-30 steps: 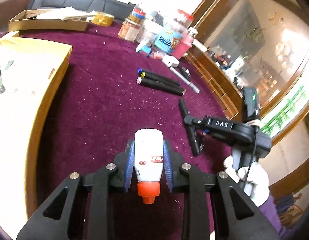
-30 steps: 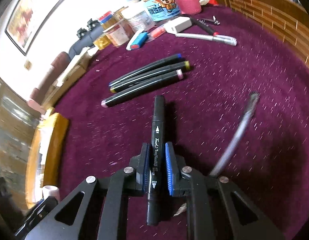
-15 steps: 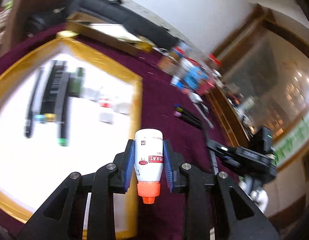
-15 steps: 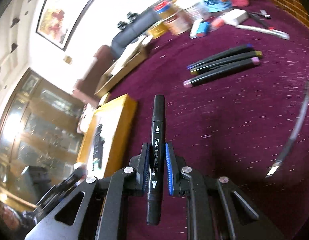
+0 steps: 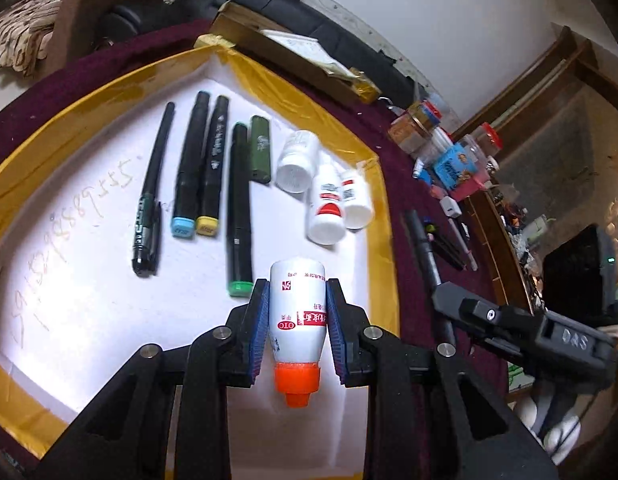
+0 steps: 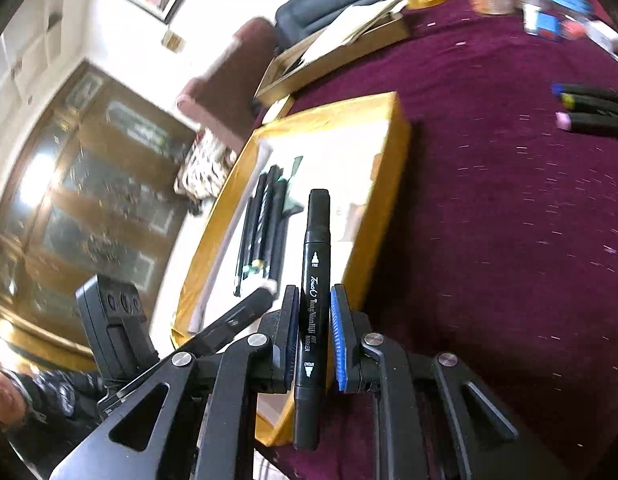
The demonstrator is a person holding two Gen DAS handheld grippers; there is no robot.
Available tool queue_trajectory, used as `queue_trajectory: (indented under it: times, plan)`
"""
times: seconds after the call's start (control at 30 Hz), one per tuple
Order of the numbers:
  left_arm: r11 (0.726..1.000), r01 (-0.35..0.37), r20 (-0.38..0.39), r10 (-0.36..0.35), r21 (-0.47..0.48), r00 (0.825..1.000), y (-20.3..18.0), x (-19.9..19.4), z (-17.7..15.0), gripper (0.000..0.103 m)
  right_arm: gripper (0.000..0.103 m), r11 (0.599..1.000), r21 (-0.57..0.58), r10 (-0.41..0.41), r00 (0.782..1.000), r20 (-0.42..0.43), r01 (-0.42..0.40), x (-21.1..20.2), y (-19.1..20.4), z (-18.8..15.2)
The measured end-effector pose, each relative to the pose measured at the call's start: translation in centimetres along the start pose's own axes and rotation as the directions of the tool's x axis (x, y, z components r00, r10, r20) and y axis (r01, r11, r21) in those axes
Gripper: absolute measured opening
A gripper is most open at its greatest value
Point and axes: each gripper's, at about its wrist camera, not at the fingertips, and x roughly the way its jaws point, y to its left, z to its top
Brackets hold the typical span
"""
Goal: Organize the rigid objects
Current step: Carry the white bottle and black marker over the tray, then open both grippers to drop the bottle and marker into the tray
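Observation:
My left gripper (image 5: 297, 300) is shut on a white bottle with an orange cap (image 5: 297, 320), held above the white floor of a yellow-rimmed box (image 5: 373, 216). In the box lie several markers (image 5: 239, 208) and three white bottles (image 5: 327, 200). My right gripper (image 6: 313, 320) is shut on a black marker (image 6: 315, 280), held over the purple cloth beside the box's right rim (image 6: 383, 200). The right gripper also shows in the left wrist view (image 5: 509, 316), right of the box. Three more markers (image 6: 593, 112) lie on the cloth at right.
Jars, a blue tin and small items (image 5: 449, 152) crowd the table's far right. A flat cardboard box (image 5: 301, 60) lies behind the yellow box. The table's wooden edge (image 5: 497, 240) runs along the right. The left gripper's body (image 6: 121, 320) is at lower left in the right wrist view.
Both grippers have moved left from the open cloth toward the yellow box. The left one, with its bottle, is now over the box floor; the right one, with its marker, is near the rim.

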Motion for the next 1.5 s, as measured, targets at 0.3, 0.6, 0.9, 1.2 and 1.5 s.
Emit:
queue_trajectory:
  times: [0.3,0.6,0.9,1.2,1.5]
  plan:
    - [0.993,0.073,0.084,-0.065,-0.097,0.994,2.5,-2.7,0.5,0.052,0.014,0.979,-0.131,-0.162,0.985,-0.056,0.154,7.1,4.4,0.8]
    - [0.989,0.082,0.162,-0.062,-0.122,0.985,3.6,-5.4,1.2,0.064,0.014,0.934,-0.229,-0.283,0.959,-0.001,0.275,8.6,5.0,1.2]
    - [0.989,0.079,0.163,-0.058,-0.127,0.985,3.4,-5.8,1.3,0.064,0.020,0.914,-0.258,-0.306,0.950,0.060,0.311,6.1,5.0,0.7]
    - [0.988,0.080,0.194,-0.054,-0.129,0.979,3.6,-7.0,1.7,0.065,0.023,0.868,-0.475,-0.184,0.982,-0.044,0.142,5.4,7.6,-1.5]
    - [0.986,0.081,0.203,-0.050,-0.146,0.978,4.5,-7.5,1.7,0.066,0.025,0.655,-0.693,-0.438,0.899,-0.021,0.302,10.3,10.1,-4.1]
